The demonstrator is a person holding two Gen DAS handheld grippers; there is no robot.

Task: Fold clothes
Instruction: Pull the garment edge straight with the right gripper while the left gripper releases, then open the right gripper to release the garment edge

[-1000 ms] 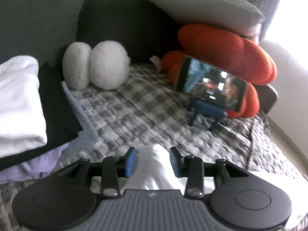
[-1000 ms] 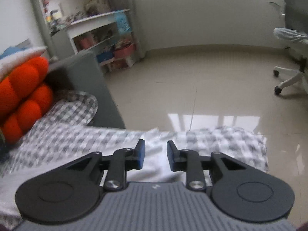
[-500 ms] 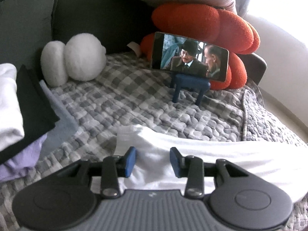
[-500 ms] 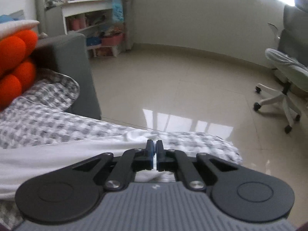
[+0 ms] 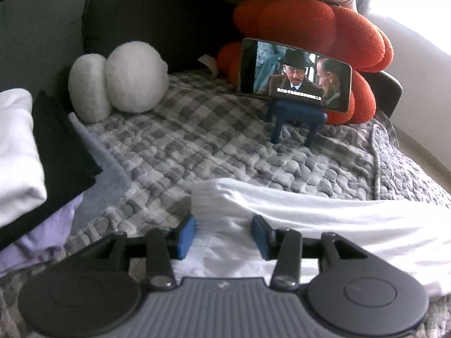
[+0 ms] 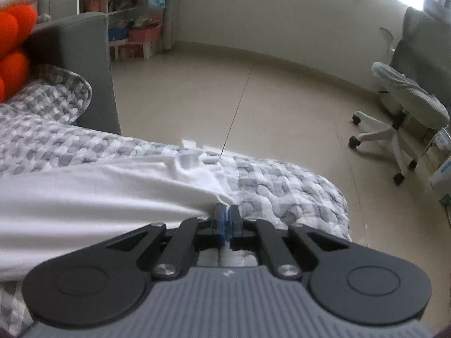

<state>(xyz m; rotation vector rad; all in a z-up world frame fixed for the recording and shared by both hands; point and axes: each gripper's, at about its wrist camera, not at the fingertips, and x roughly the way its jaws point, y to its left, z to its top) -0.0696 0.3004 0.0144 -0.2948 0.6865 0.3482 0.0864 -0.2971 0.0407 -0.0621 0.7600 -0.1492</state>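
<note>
A white garment lies stretched across a grey checked quilt on a sofa. My left gripper is open, its blue pads on either side of a raised fold at the garment's left end. In the right wrist view the same white garment runs in from the left. My right gripper is shut on its right edge, near the quilt's front corner.
A stack of folded clothes sits at the left. Two white round cushions, an orange cushion and a phone on a blue stand stand behind. Beyond the sofa edge are tiled floor, an office chair and shelves.
My right gripper has closed on the garment's right edge. The left gripper has stayed open and drawn back, so more of the stretched garment shows.
</note>
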